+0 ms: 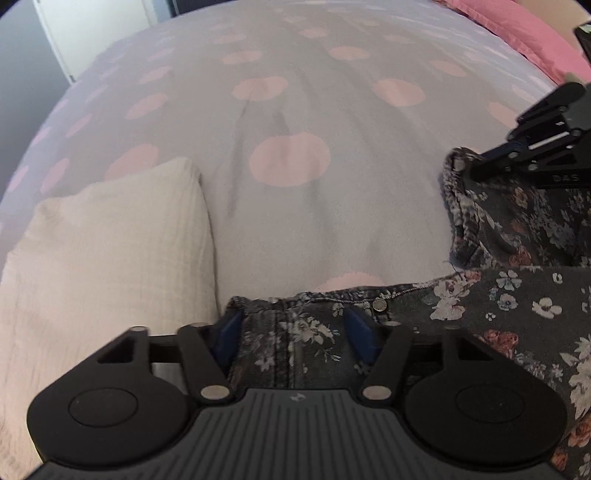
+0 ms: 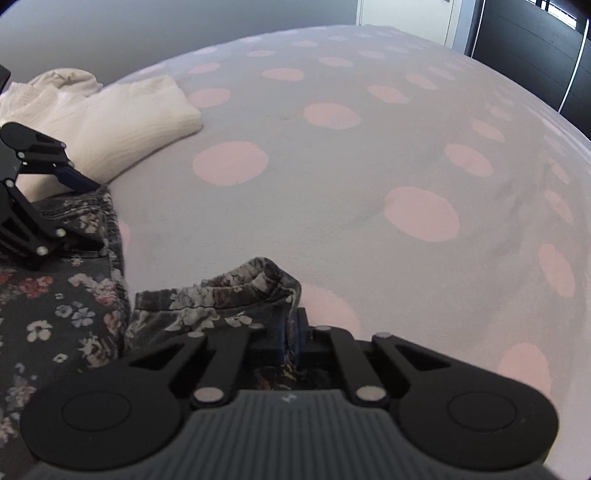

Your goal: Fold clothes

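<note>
Dark floral jeans (image 1: 517, 310) lie on the bed. My left gripper (image 1: 293, 334) is open, its blue pads either side of the waistband near the metal button (image 1: 379, 305). My right gripper (image 2: 291, 338) is shut on a bunched edge of the floral jeans (image 2: 229, 299). It also shows in the left wrist view (image 1: 480, 162) at the far right, at a folded-up part of the jeans. The left gripper shows in the right wrist view (image 2: 79, 206) at the left, astride the jeans' edge.
The grey bedspread (image 1: 295, 110) with pink dots covers the bed. A folded cream garment (image 1: 103, 258) lies left of my left gripper and shows in the right wrist view (image 2: 122, 118). A pink pillow (image 1: 535, 33) is at the far right. A dark wardrobe (image 2: 535, 48) stands beyond the bed.
</note>
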Available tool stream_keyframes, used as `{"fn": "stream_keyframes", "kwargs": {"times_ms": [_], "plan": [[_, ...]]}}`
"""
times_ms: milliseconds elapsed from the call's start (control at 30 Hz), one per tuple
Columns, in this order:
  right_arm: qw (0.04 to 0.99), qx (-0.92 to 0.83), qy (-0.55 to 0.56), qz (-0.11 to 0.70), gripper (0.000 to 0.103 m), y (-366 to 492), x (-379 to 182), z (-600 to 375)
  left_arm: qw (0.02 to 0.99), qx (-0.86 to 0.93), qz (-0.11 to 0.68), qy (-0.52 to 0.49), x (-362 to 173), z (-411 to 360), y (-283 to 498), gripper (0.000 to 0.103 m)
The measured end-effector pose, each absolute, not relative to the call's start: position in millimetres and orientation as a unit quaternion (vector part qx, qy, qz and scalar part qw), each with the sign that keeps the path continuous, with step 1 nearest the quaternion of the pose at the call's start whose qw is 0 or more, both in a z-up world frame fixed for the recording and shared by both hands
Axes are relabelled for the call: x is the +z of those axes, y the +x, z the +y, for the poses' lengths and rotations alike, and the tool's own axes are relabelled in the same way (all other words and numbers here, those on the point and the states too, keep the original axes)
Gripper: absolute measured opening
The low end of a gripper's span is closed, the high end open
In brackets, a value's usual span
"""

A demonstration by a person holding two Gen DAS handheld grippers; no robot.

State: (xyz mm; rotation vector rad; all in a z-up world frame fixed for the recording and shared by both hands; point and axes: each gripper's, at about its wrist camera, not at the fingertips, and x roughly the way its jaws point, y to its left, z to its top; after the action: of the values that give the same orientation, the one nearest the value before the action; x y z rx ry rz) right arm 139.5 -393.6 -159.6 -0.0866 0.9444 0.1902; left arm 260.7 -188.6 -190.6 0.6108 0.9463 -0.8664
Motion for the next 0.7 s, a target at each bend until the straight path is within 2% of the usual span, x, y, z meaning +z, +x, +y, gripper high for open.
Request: {"fn": "stream_keyframes", "kwargs": {"times_ms": [100,167,400,700], "plan": [[0.899,0.060,-0.042,0.433,0.003,126,-142,-401,0.771,-0.390,0.435,0.255,-180,-182,259,0.023],[0.906,0.033,-0.050,0.418,0.003,113,-125,-409,0.781,-0.383,0.422,0.255,-169,-175,253,0.019],[0.917,-0.119,-0.074,0.373,0.003,27,-48,-487,0.823,-0.351,0.397,0.205,-115,-150,253,0.017],[0.879,-0.352,-0.028,0.321,0.003,-133,30,-635,0.859,-0.301,0.377,0.171,-78,-131,262,0.015]]}}
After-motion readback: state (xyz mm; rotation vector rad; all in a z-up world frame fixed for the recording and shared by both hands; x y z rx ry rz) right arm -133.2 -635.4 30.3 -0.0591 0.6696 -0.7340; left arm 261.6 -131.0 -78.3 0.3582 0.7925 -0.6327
